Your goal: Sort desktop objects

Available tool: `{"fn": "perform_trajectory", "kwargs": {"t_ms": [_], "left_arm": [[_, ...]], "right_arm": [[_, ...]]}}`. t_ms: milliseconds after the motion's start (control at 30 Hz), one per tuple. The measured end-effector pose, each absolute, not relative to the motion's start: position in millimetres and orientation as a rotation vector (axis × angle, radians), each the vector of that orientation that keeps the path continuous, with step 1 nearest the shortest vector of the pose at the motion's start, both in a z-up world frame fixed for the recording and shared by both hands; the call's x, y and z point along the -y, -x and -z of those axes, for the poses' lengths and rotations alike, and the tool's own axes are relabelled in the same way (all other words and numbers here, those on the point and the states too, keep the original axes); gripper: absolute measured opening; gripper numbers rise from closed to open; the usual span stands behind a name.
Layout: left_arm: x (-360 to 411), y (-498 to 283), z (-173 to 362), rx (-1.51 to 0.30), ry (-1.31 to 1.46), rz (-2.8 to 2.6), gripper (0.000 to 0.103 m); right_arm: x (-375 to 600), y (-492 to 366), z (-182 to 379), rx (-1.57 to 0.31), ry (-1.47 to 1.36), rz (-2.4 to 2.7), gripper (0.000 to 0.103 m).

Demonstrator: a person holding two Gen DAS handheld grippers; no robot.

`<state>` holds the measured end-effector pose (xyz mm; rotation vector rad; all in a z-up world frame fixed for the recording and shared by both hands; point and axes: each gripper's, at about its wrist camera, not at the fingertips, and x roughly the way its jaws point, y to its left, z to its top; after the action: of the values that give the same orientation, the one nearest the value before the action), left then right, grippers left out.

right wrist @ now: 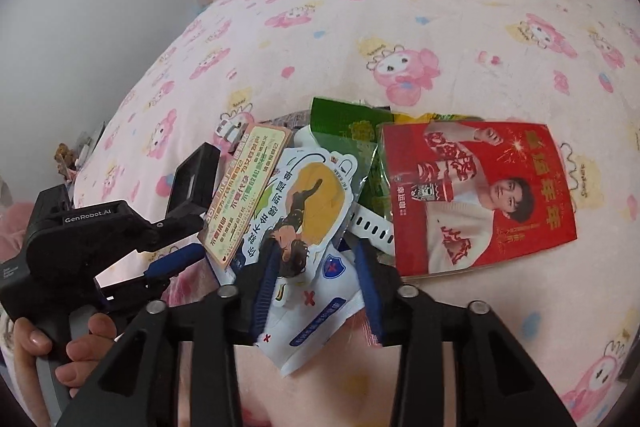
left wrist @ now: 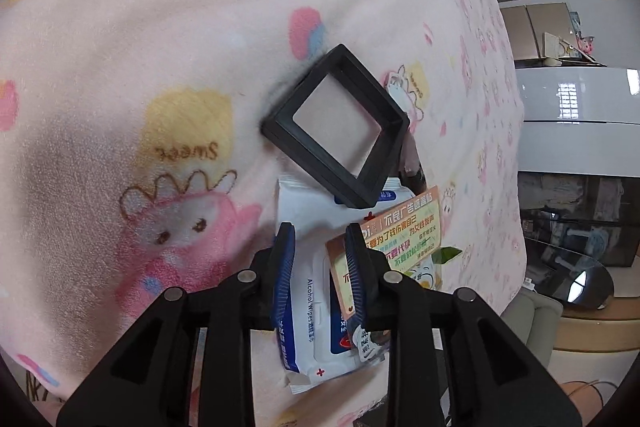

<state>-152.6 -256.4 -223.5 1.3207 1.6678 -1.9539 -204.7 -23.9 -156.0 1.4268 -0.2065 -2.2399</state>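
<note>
A heap of flat things lies on the pink cartoon blanket (left wrist: 160, 47). In the left wrist view a black square frame (left wrist: 336, 127) rests on a white alcohol wipes pack (left wrist: 308, 275), beside an orange-edged card with green text (left wrist: 404, 239). My left gripper (left wrist: 319, 231) hovers over the pack, open, its pads clear of it. In the right wrist view my right gripper (right wrist: 319, 245) straddles a cartoon die-cut sticker (right wrist: 304, 203) and the white pack (right wrist: 320, 307), open, with nothing pinched. A hand holds the left gripper (right wrist: 176, 261) at the heap's left edge.
A red card picturing a person (right wrist: 480, 195) lies at the right of the heap, over a green packet (right wrist: 348, 135) and a white perforated strap (right wrist: 372, 223). The blanket's edge drops off at the left, with a white wall (right wrist: 100, 7) beyond. Cabinets (left wrist: 560, 99) stand past the right edge.
</note>
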Motion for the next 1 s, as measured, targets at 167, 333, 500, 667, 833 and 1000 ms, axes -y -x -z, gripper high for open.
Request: {"fn": "perform_trajectory", "kwargs": {"t_ms": [167,333,500,667,833,1000], "left_arm": [[230,163,217,-1.608,-1.444,2.065,0.013],[198,171,205,-1.524,-1.581,2.174,0.008],[159,173,205,-1.59,-1.838,2.229,0.008],[162,174,191,-1.54,-1.784,2.288,0.047],[195,175,179,-1.444,-1.506,2.298,0.036],[194,194,198,-1.523,-1.538,2.245,0.024]], "right_arm": [[18,189,141,0.208,-1.367,2.236,0.004],[1,162,128,0.223,-1.329,2.251,0.004],[-23,148,132,0.264,-1.381,2.264,0.004],[-38,158,129,0.313,-1.399,2.301,0.007],[-42,185,132,0.316,-1.413,2.352,0.039],[-32,209,150,0.319,-1.445,2.31,0.04]]}}
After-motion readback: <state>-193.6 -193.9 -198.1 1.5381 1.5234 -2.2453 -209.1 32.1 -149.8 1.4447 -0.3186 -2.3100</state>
